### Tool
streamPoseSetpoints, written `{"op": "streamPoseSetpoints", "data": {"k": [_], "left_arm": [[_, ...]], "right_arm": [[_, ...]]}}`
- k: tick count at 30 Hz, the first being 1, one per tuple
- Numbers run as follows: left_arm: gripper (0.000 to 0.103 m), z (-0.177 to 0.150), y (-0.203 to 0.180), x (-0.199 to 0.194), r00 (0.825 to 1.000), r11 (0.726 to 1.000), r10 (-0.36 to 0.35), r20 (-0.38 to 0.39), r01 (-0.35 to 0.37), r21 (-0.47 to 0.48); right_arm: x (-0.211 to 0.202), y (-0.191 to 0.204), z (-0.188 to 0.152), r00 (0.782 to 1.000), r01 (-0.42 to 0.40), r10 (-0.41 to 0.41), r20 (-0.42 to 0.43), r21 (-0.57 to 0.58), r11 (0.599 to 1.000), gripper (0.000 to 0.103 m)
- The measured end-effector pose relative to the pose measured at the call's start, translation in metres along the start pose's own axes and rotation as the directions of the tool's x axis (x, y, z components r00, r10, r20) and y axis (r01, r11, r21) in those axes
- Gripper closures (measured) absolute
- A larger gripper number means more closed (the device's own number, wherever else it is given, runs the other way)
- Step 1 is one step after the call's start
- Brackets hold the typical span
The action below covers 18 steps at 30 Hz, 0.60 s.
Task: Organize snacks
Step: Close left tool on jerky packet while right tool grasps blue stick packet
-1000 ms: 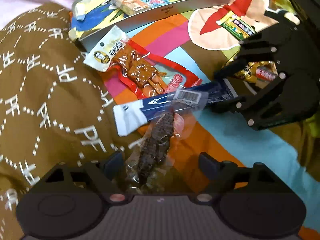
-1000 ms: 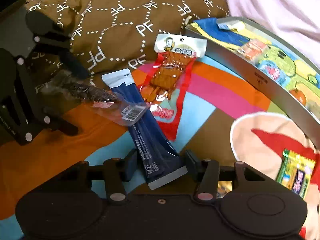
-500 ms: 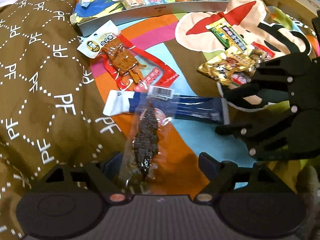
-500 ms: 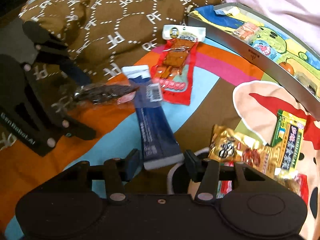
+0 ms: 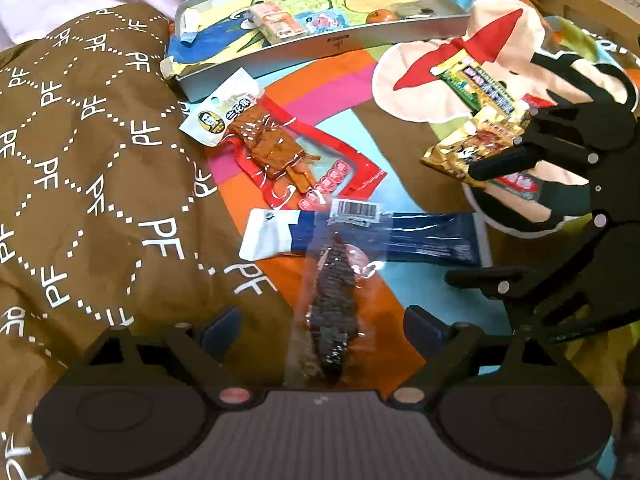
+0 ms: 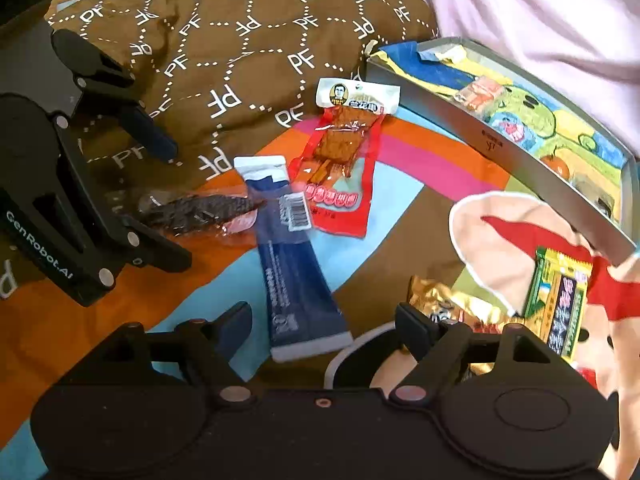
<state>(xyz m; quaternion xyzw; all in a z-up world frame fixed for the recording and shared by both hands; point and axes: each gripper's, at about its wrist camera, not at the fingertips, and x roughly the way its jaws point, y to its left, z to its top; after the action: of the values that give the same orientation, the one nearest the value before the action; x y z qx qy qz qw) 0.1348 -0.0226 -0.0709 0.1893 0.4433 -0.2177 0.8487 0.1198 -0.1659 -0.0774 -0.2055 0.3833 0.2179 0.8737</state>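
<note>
Left wrist view: clear snack packet (image 5: 334, 304) lies between the spread, released left claw (image 5: 322, 326) fingers.

tray (image 5: 332, 46) — matt grey metal | snack packets (image 5: 296, 156) — glossy plastic film | blanket (image 5: 80, 168) — soft cloth

Even, fairly bright indoor light, soft shadows, glare on plastic wrappers, slight motion blur, strong fisheye-bent edges.

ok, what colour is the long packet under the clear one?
Dark blue with a white end; clearest in the left wrist view.
</note>
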Motion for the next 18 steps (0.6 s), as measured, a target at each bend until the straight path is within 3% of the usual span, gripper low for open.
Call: {"op": "streamPoseSetpoints", "data": {"k": [3, 8, 11, 16, 18], "left_arm": [[0.013, 0.0, -0.001, 0.007, 1.0, 1.0, -0.001, -0.022, 0.002, 0.021], [0.02, -0.001, -0.001, 0.012, 0.999, 0.999, -0.01, -0.043, 0.012, 0.044], [0.028, 0.0, 0.002, 0.012, 0.999, 1.0, -0.012, -0.043, 0.013, 0.022], [0.052, -0.001, 0.009, 0.009, 0.999, 1.0, -0.013, -0.038, 0.012, -0.013], [0.052, 0.0, 0.013, 0.008, 0.999, 0.999, -0.023, -0.036, 0.022, -0.039]], "right_arm": [[0.01, 0.0, 0.002, 1.0, -0.001, 0.001, 0.005, -0.001, 1.0, 0.025], [0.02, -0.001, 0.006, 0.999, -0.041, 0.041, 0.0, 0.033, 0.999, 0.048], [0.019, 0.002, 0.006, 0.999, -0.051, 0.051, 0.002, 0.02, 0.999, 0.056], [0.017, 0.005, 0.007, 0.999, -0.043, 0.043, 0.001, 0.012, 0.999, 0.057], [0.017, 0.005, 0.007, 0.999, -0.036, 0.036, -0.001, 0.012, 0.999, 0.058]]}}
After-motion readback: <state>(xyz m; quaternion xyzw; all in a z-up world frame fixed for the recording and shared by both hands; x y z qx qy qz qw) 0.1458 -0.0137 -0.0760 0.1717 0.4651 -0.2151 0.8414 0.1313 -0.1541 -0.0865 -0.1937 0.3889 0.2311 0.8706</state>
